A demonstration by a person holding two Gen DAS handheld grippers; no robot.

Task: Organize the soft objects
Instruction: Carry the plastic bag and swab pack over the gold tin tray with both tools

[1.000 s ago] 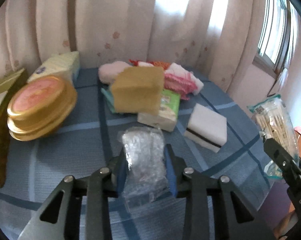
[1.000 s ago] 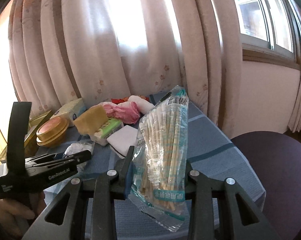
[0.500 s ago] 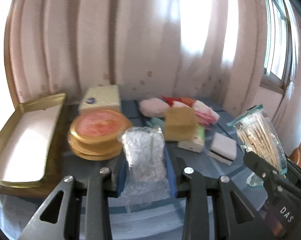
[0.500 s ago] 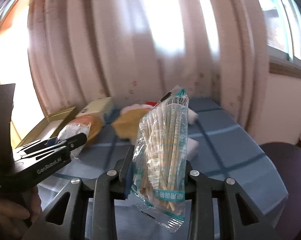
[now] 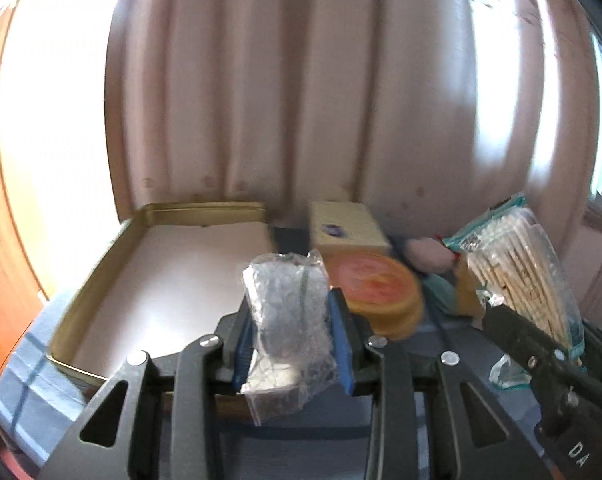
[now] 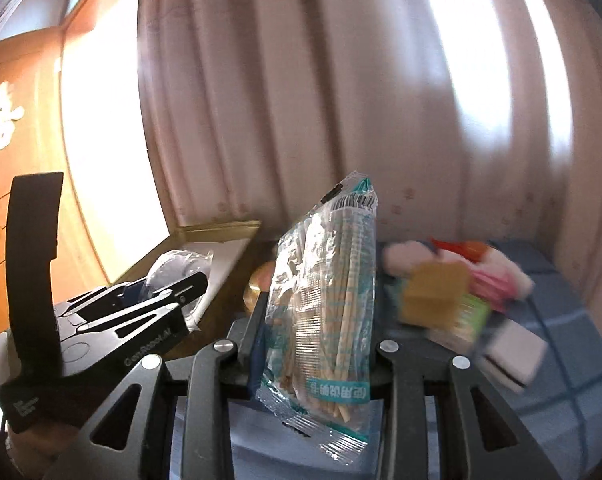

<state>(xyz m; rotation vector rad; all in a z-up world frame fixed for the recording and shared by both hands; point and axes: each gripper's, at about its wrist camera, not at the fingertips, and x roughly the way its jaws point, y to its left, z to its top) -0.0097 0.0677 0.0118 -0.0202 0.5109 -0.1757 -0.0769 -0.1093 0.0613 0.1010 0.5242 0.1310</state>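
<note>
My left gripper (image 5: pixel 289 332) is shut on a clear crinkled plastic bag (image 5: pixel 287 320), held upright above the near edge of an open gold tin (image 5: pixel 97 276) with a pale floor. My right gripper (image 6: pixel 315 332) is shut on a clear and teal bag of wooden sticks (image 6: pixel 325 292). That bag (image 5: pixel 521 264) and the right gripper's finger show at the right of the left wrist view. The left gripper (image 6: pixel 161 304) with its clear bag (image 6: pixel 181 268) shows at the left of the right wrist view, beside the gold tin (image 6: pixel 221 228).
On the blue checked tablecloth (image 6: pixel 561 380) lie a round gold tin with a pink lid (image 5: pixel 375 292), a pale yellow tissue pack (image 5: pixel 347 230), a tan sponge (image 6: pixel 435 296), a green pack (image 6: pixel 471 316), a white sponge (image 6: pixel 515 354) and pink cloths (image 6: pixel 497 276). Curtains hang behind.
Both grippers have swung left with their bags still held. The gold tin now fills the left of the left wrist view, and the pile of soft things has slid to the right.
</note>
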